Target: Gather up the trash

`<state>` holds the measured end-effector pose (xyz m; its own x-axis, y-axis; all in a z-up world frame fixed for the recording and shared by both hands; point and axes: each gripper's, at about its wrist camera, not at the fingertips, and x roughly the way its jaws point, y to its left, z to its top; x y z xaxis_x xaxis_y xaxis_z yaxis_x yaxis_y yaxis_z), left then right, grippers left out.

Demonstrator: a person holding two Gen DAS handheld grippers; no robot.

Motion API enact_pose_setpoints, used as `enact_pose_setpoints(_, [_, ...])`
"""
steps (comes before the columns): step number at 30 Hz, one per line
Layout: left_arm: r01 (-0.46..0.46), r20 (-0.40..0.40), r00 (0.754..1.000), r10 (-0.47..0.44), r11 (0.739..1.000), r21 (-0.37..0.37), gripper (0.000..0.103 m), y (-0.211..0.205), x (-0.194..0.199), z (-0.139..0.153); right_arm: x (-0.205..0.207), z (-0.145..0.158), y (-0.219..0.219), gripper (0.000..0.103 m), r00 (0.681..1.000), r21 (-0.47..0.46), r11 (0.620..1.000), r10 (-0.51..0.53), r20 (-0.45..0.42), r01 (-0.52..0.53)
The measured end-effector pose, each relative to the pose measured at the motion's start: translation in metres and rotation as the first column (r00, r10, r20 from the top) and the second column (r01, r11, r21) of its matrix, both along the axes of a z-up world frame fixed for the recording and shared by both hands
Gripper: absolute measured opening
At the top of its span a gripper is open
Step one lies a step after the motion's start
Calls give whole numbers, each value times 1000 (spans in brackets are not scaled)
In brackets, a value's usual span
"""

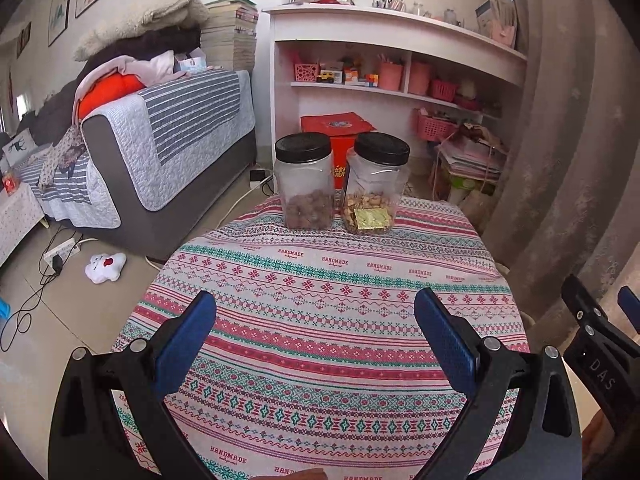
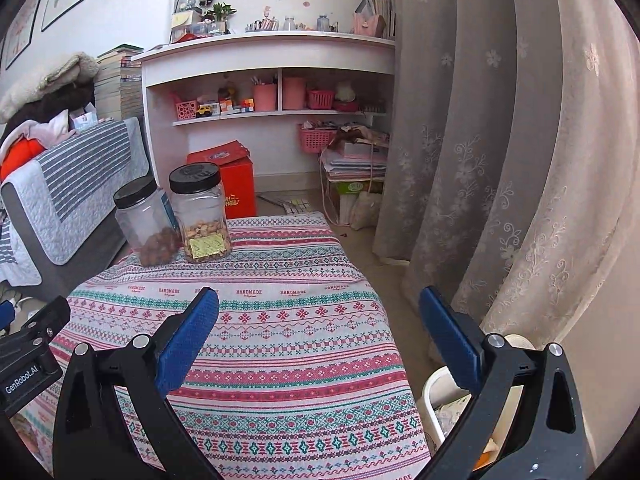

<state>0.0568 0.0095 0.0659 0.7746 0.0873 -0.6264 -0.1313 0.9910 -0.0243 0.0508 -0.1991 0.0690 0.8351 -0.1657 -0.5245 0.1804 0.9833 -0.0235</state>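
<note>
A white bin (image 2: 434, 392) with crumpled trash (image 2: 450, 410) inside sits on the floor at about 4 o'clock in the right view, just beside the table (image 2: 280, 344) and partly hidden behind the right gripper (image 2: 318, 332). That gripper gapes wide, holding nothing. The left gripper (image 1: 316, 338) hangs over the patterned cloth, jaws likewise spread and empty. Two black-lidded jars (image 1: 340, 184) stand touching at 12 o'clock.

white shelf unit (image 1: 400, 36) between sofa (image 1: 168, 152) and grey curtain (image 1: 568, 140).
</note>
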Motion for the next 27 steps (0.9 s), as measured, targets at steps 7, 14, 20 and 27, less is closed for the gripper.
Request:
enact_pose_setpoints(7, [24, -1, 1000, -24, 1000, -12, 96, -10, 0, 2, -4, -1, -12, 96, 1000, -7, 1000, -22, -1, 22])
enact_pose_setpoints(14, [40, 20, 999, -40, 999, -19, 96, -21, 0, 6, -7, 1, -23, 96, 999, 5, 999, -43, 5, 43])
enact_pose_setpoints(20, [59, 27, 998, -58, 998, -16, 96, -31, -1, 7, -10, -1, -30, 96, 999, 17, 999, -52, -3, 52])
enact_pose_setpoints(27, [80, 25, 996, -80, 997, -16, 96, -43, 0, 6, -16, -3, -40, 96, 997, 13, 997, -74, -9, 74])
